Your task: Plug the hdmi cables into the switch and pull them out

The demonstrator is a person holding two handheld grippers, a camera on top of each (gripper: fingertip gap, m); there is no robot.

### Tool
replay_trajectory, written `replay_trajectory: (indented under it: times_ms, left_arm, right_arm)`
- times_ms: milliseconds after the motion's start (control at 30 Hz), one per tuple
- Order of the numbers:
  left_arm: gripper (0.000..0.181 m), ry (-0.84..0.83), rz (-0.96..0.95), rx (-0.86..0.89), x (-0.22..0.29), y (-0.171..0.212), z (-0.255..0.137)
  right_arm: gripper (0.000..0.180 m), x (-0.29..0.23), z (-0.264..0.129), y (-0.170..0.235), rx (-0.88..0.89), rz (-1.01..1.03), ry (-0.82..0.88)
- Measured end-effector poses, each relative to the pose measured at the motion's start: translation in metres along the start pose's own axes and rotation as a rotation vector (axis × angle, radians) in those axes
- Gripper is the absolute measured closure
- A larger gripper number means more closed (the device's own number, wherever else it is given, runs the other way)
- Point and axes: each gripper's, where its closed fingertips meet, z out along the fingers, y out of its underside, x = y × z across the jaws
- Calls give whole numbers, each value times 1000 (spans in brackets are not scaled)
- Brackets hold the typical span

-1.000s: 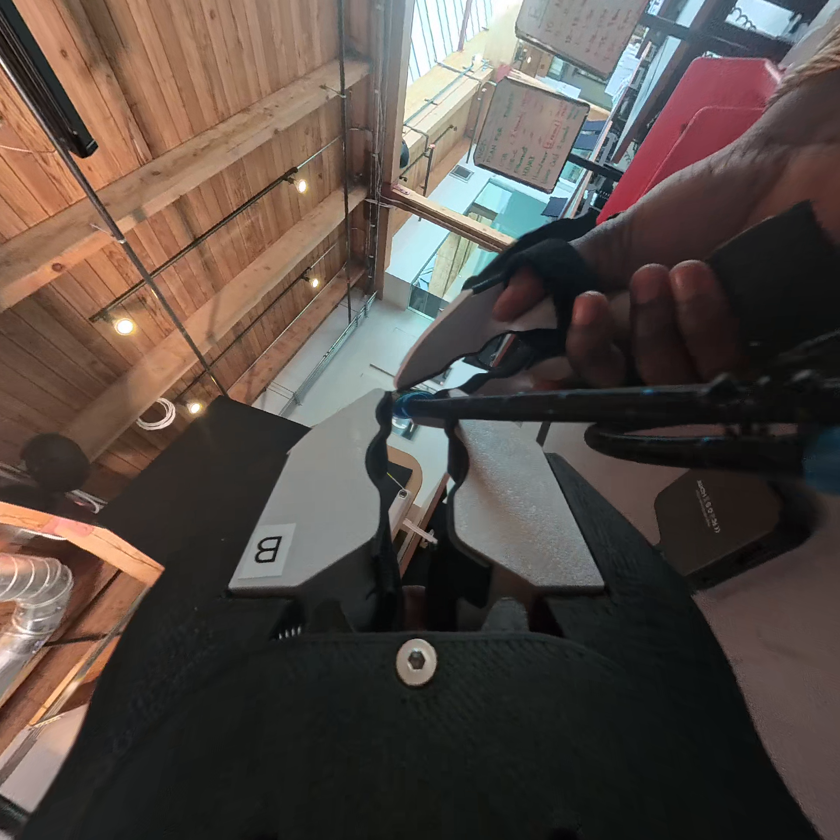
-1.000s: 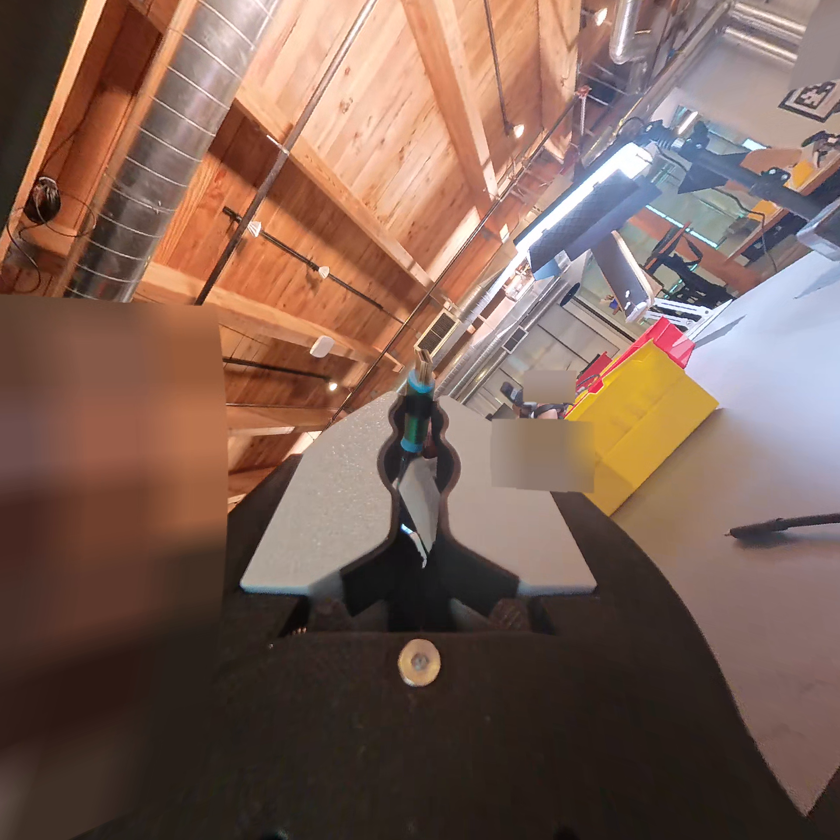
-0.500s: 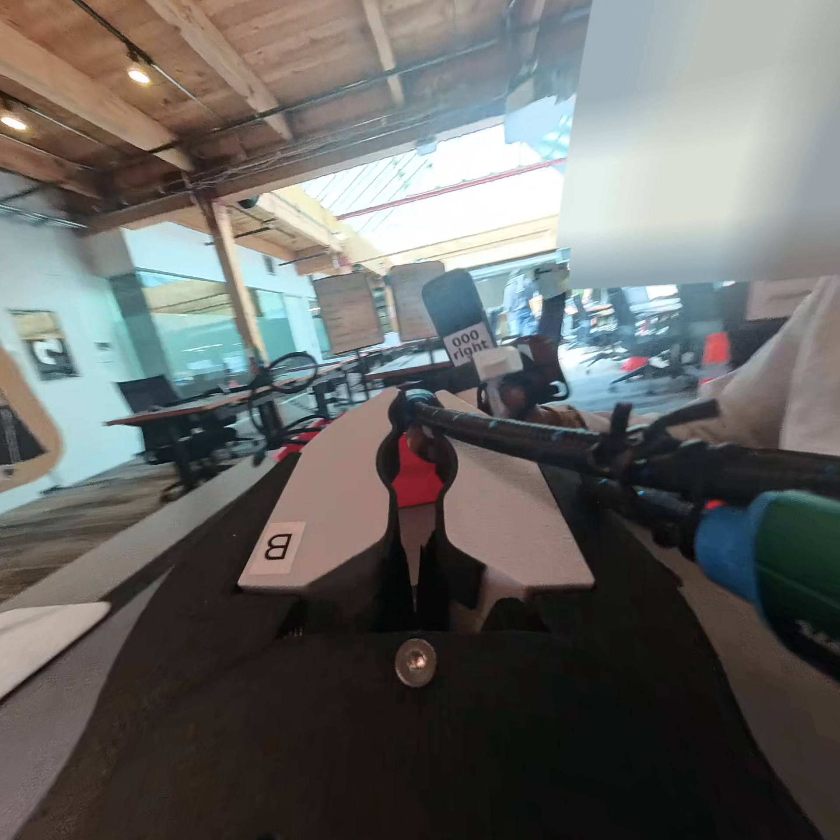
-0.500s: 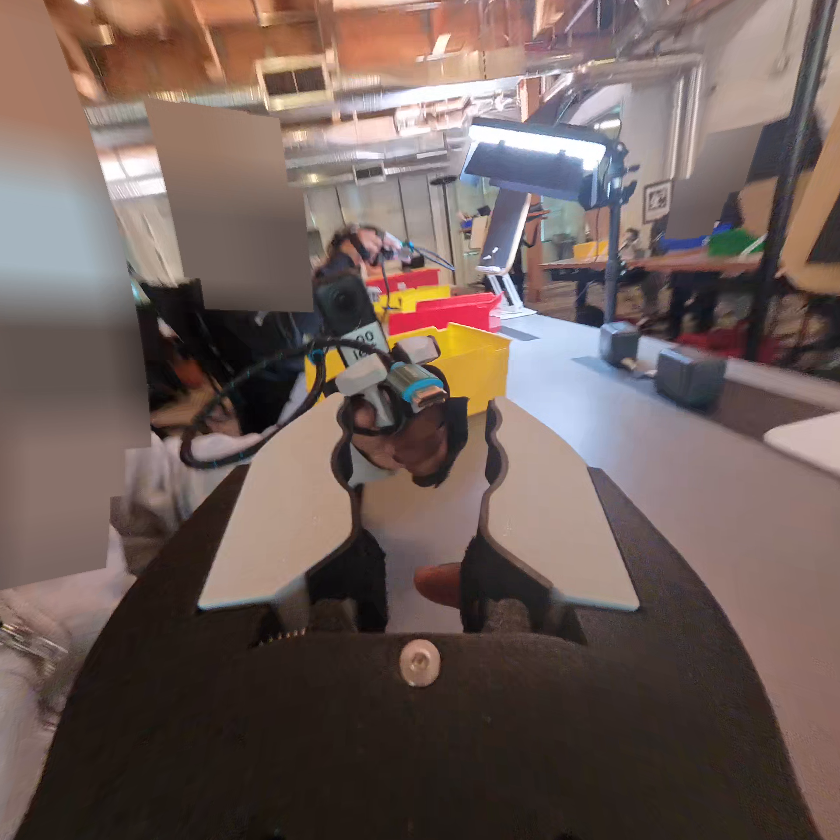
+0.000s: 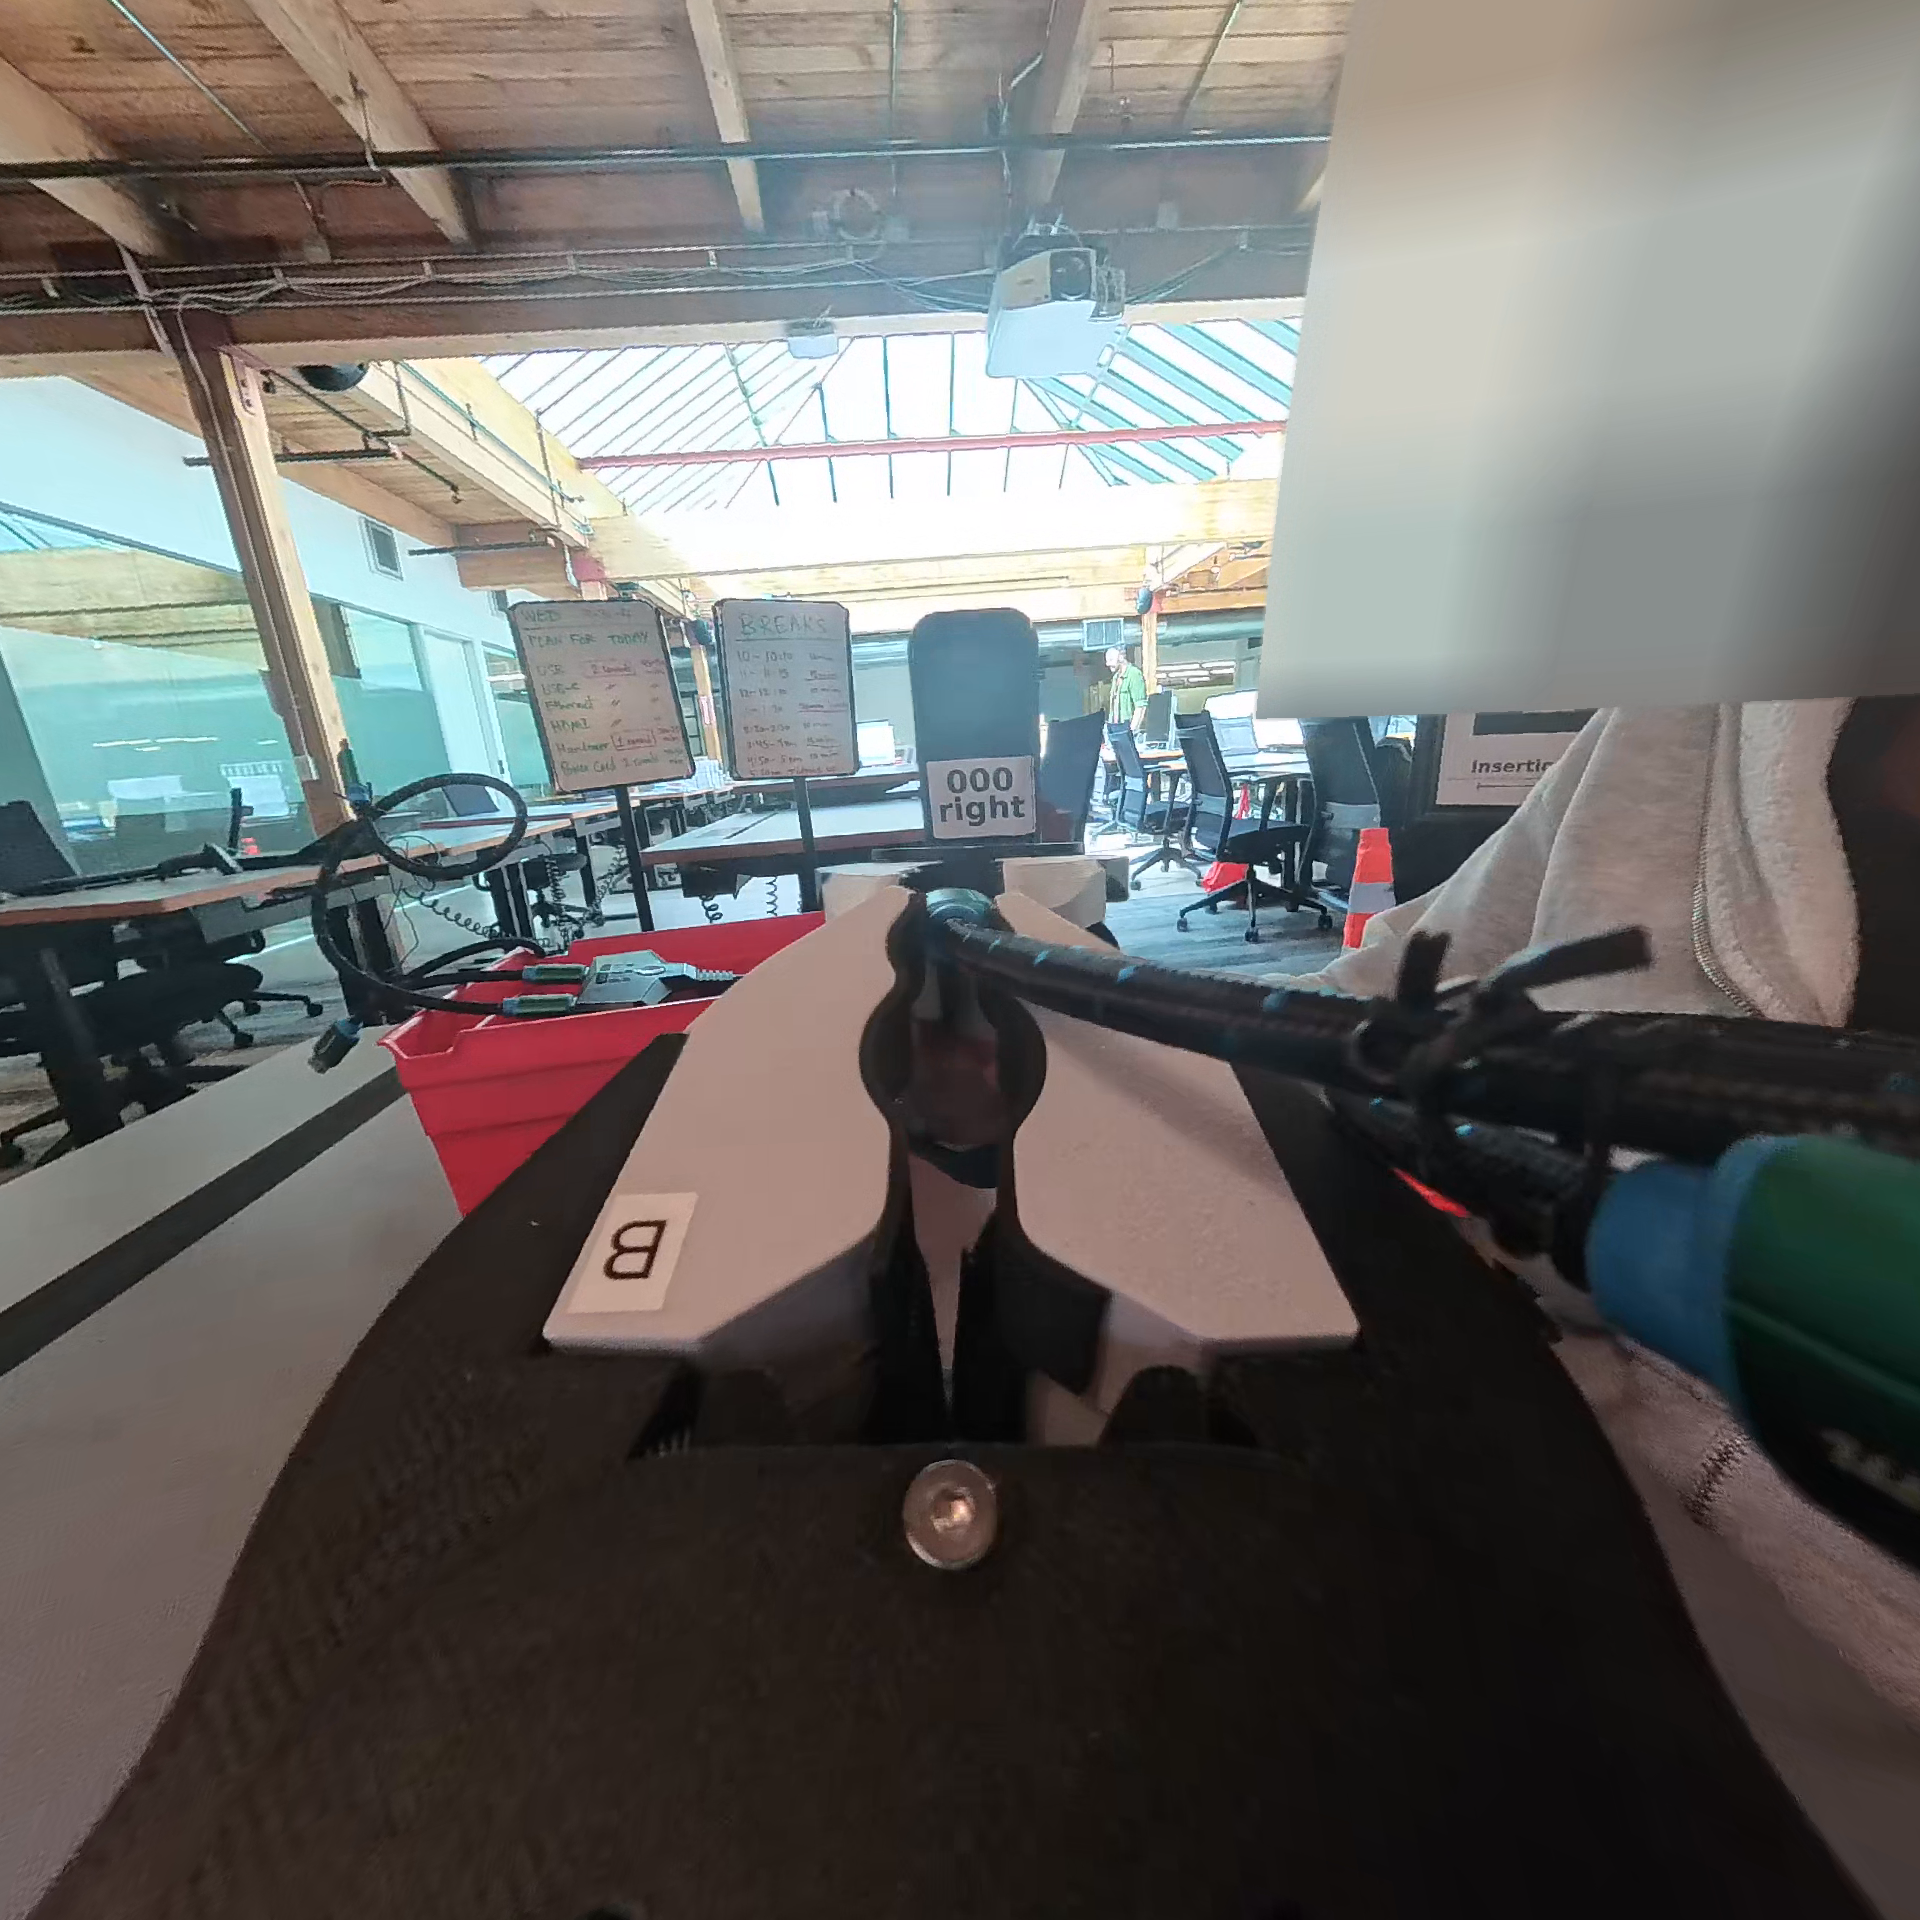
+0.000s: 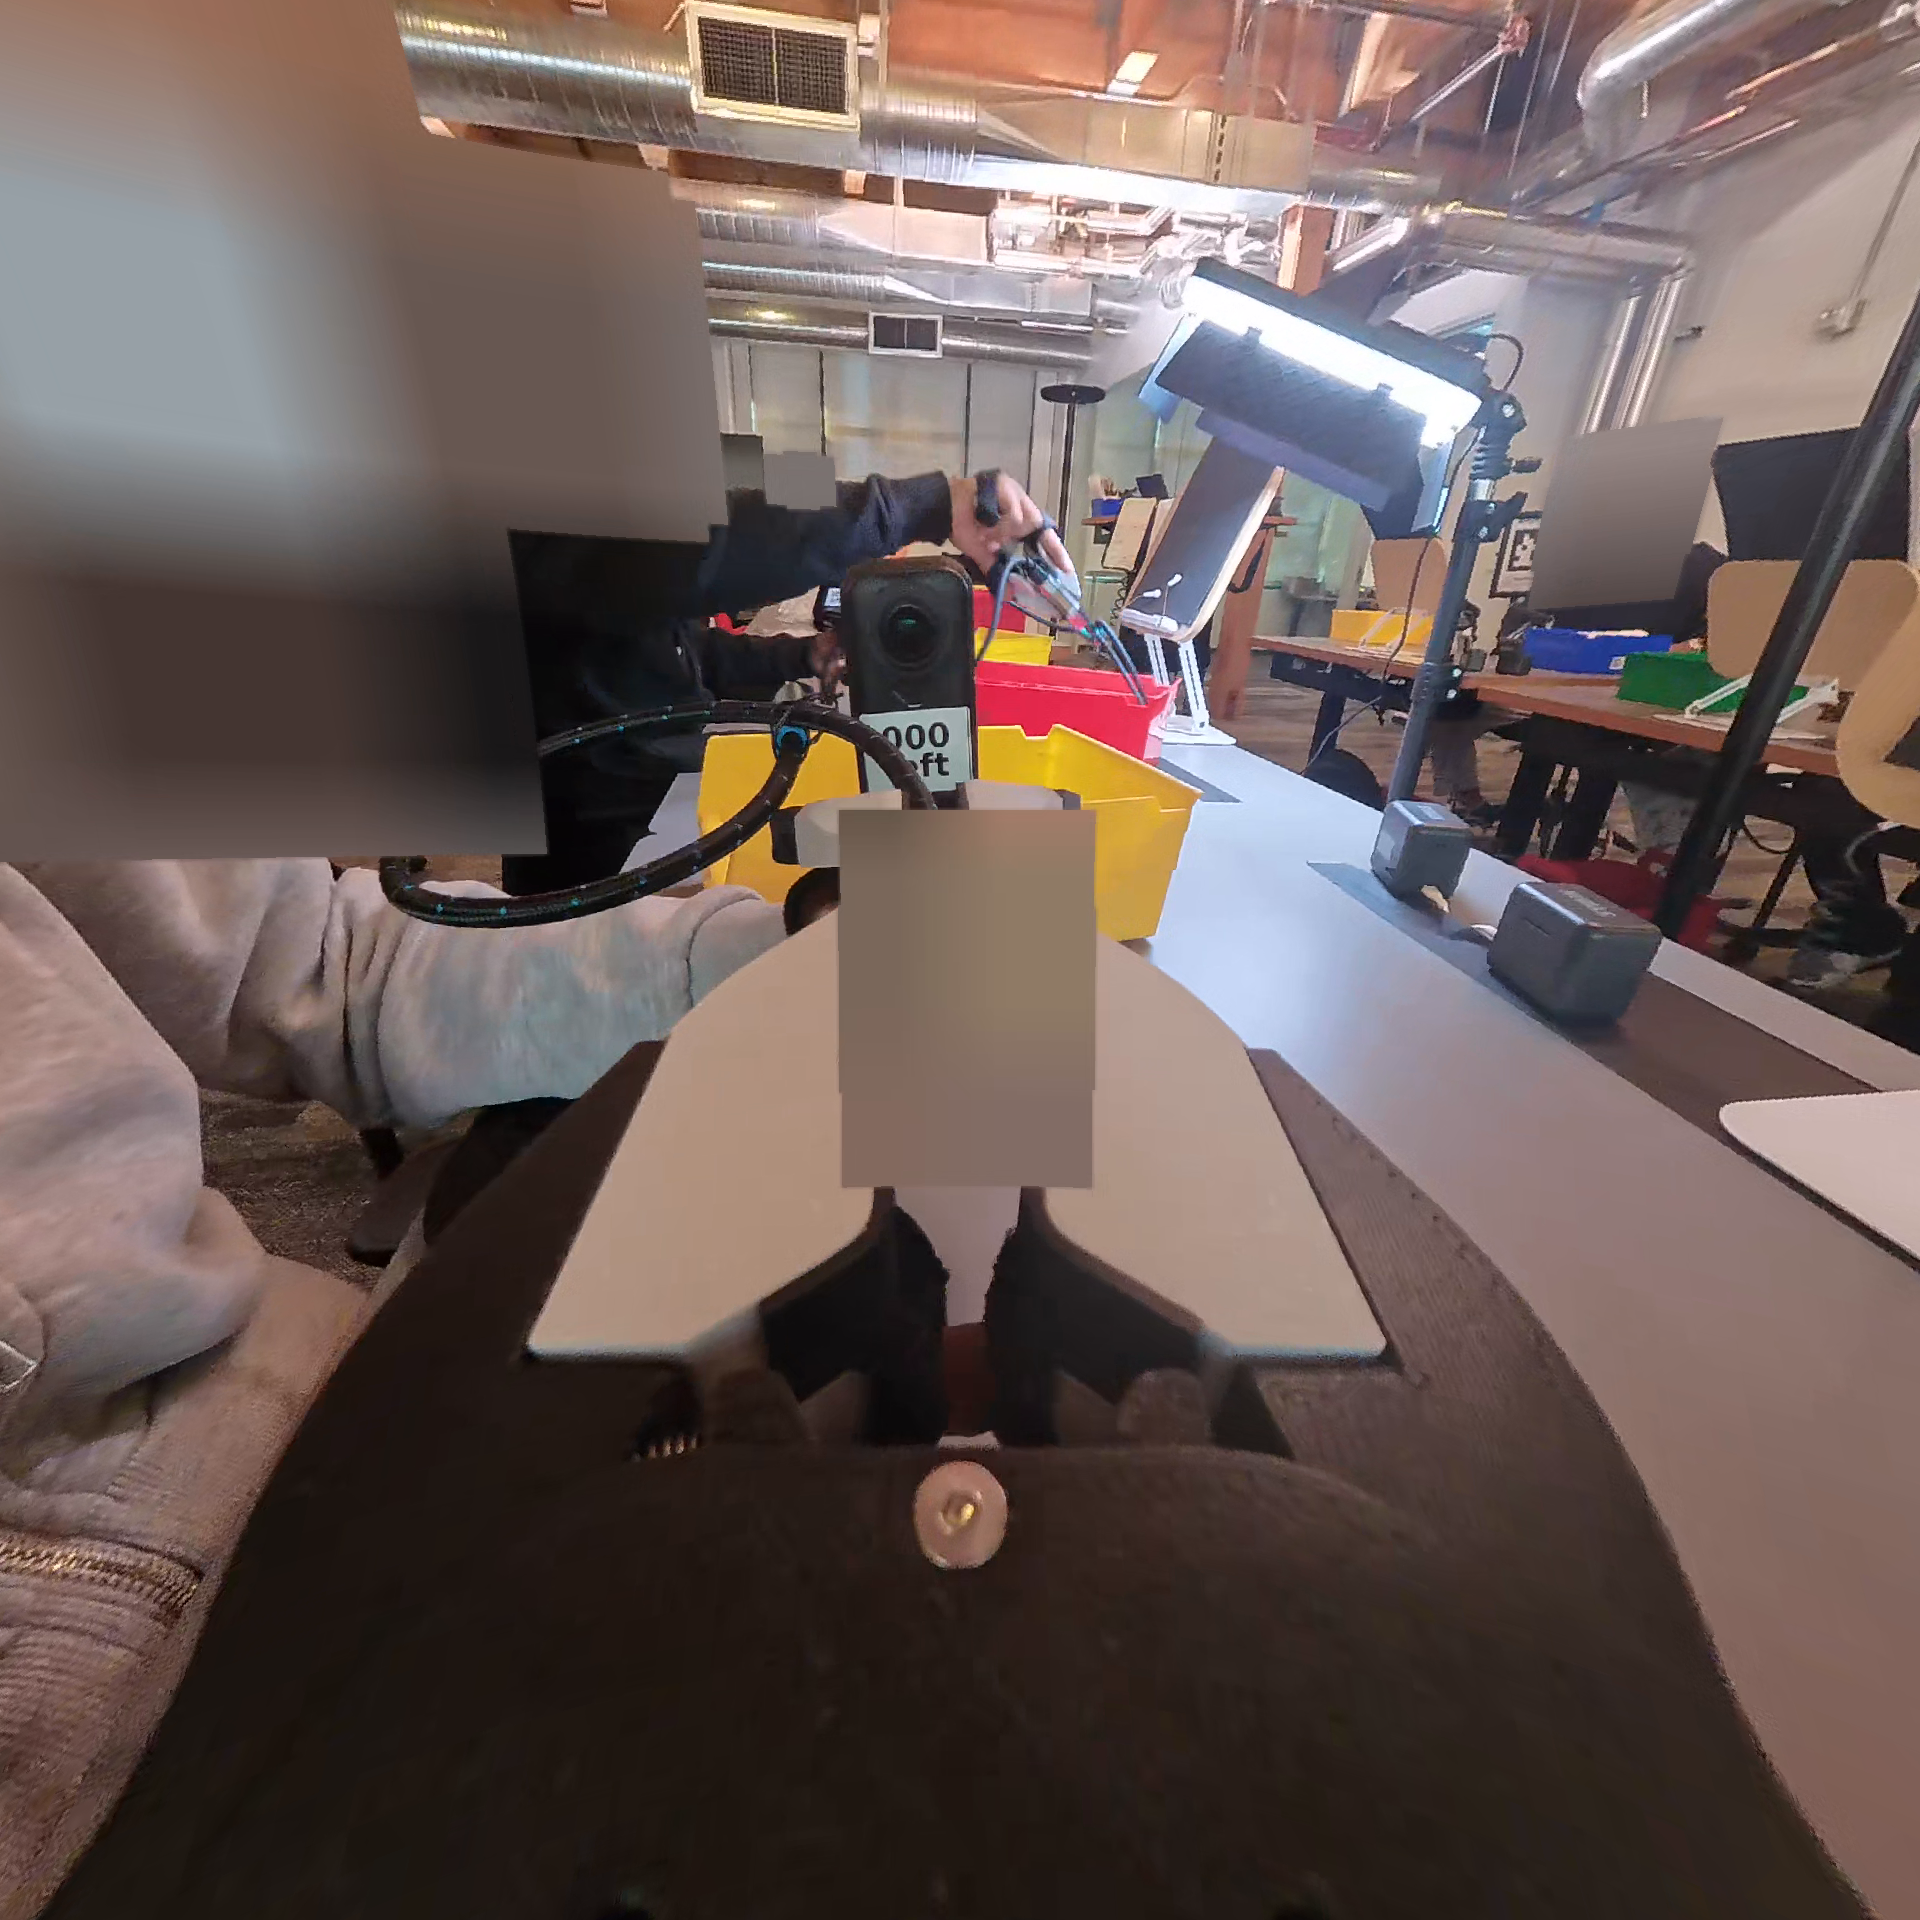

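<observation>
My left gripper (image 5: 948, 920) is shut on a black braided hdmi cable (image 5: 1195, 1003) just behind its plug end. The cable runs off to the right, where its other green and blue plug (image 5: 1787, 1309) hangs close to the camera. My right gripper (image 6: 966, 935) faces the left one tip to tip. Its jaws stand close together and a blur patch hides its tips. In the left wrist view its white fingertips (image 5: 868, 894) flank the plug end. A dark switch box (image 5: 623, 977) with cables plugged in lies in a red bin (image 5: 540, 1081).
A yellow bin (image 6: 1122, 831) and another red bin stand on the grey table (image 6: 1351, 1039) behind the left gripper. Two small grey boxes (image 6: 1569, 945) sit on a dark strip at the right. A grey sleeve (image 6: 416, 987) fills the left side, with the cable (image 6: 665, 868) looping over it.
Both views swung down from the ceiling to level. My right gripper opened off the plug, then closed again near it. My left gripper kept its hold on the cable.
</observation>
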Motion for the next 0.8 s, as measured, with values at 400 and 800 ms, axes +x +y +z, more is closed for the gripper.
replay_trajectory:
  times_ms: [400, 800]
  left_arm:
    - [147, -23, -3, -72, -3, 9, 0]
    - [159, 21, -73, -86, 2, 14, 3]
  right_arm:
    - [159, 0, 3, 5, 2, 57, 1]
    - [159, -1, 5, 8, -19, 0, 12]
